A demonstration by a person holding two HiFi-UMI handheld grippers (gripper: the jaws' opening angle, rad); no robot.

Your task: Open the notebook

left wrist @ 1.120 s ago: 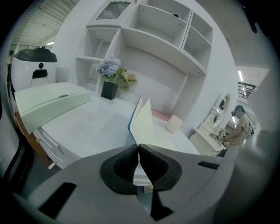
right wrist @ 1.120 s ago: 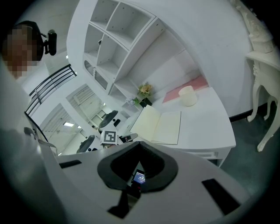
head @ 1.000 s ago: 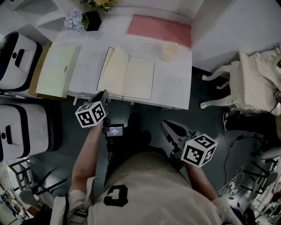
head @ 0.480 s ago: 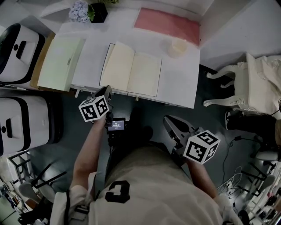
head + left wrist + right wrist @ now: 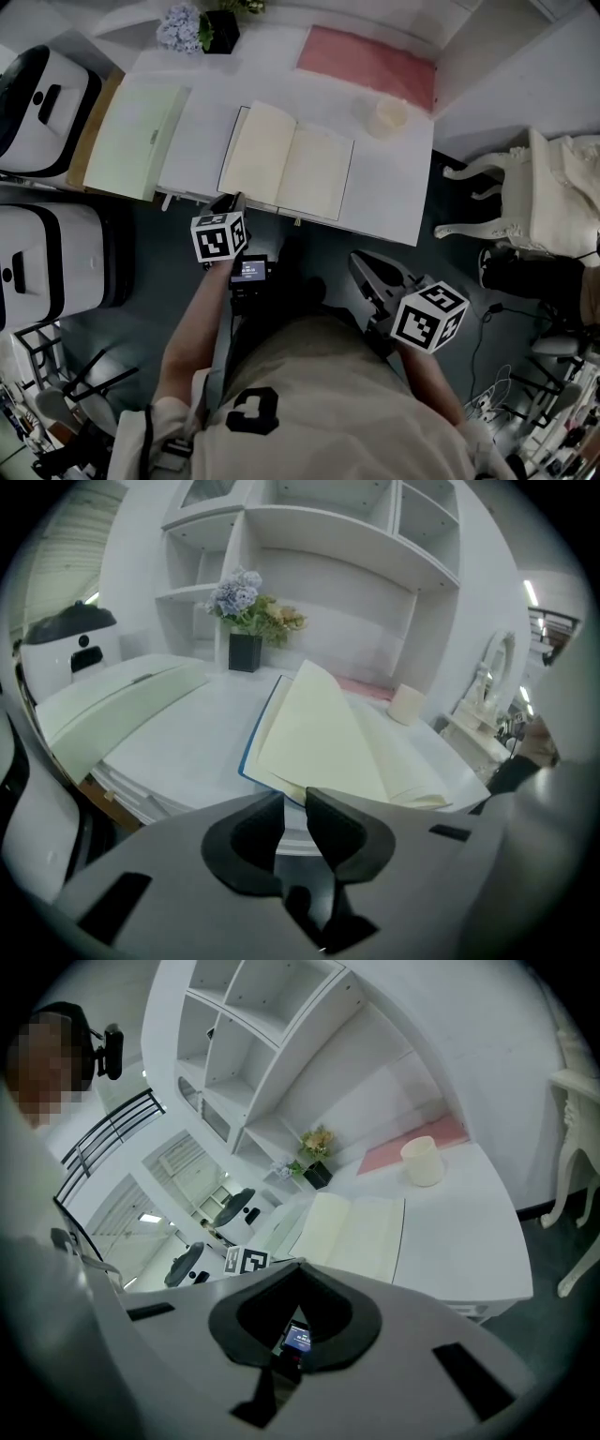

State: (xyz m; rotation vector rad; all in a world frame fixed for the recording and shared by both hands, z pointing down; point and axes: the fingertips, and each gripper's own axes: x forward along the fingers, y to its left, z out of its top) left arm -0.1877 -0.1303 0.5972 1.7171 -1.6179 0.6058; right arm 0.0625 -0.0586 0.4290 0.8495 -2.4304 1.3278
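Note:
The notebook (image 5: pixel 286 173) lies open on the white table (image 5: pixel 384 206), cream pages up, and its left leaf arches up in the left gripper view (image 5: pixel 337 747). My left gripper (image 5: pixel 230 200) hangs just off the table's near edge, in front of the notebook's left corner. Its jaws (image 5: pixel 295 799) are opening, a narrow gap shows and nothing is between them. My right gripper (image 5: pixel 361 267) is low and to the right, well short of the table. It (image 5: pixel 298 1265) is shut and empty, with the notebook (image 5: pixel 361 1232) far ahead of it.
A pale green book (image 5: pixel 131 136) lies at the table's left. A white cup (image 5: pixel 387 117) and a pink mat (image 5: pixel 370 61) sit behind the notebook, a flower pot (image 5: pixel 202 28) at the back left. White machines (image 5: pixel 47 253) stand left, a white chair (image 5: pixel 534 187) right.
The left gripper has sunk a little by the table's near edge. The head view has shifted, so the table sits lower in the picture. The right gripper has hardly moved.

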